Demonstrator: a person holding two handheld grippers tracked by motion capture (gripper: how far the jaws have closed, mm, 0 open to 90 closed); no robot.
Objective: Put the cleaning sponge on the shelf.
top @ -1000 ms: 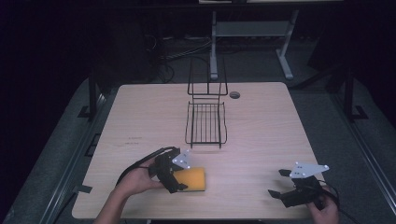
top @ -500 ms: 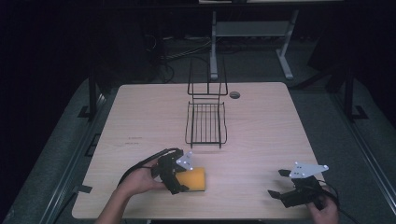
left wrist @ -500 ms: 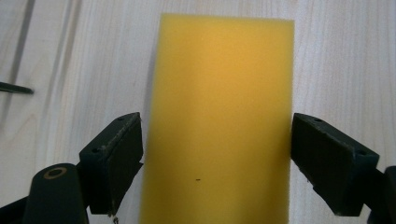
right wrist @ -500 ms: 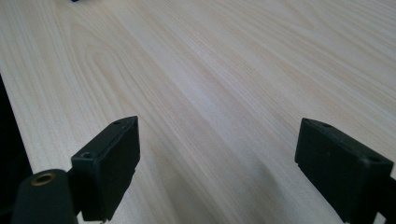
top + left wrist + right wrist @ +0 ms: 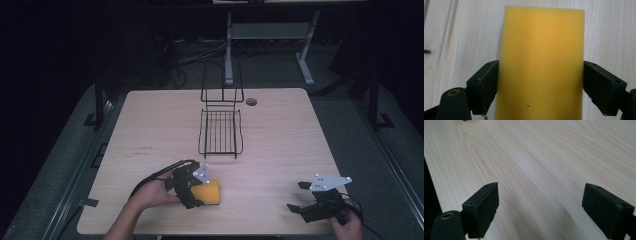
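My left tool (image 5: 196,189) lies low near the pale wood-grain surface's (image 5: 280,140) front edge, its jaws closed against both long sides of a yellow foam sponge (image 5: 541,65), a soft, fine-pored rectangular block. My right tool (image 5: 310,200) hovers at the front right corner, jaws spread wide over bare wood.

My left gripper (image 5: 197,190), black-bodied with a grey three-cornered plate on top and a black cable looping behind, my right gripper (image 5: 301,196) likewise black with a pale grey plate, blocky black jaws with small screw holes, brass-ringed pivot screws, my forearms bare of sleeves
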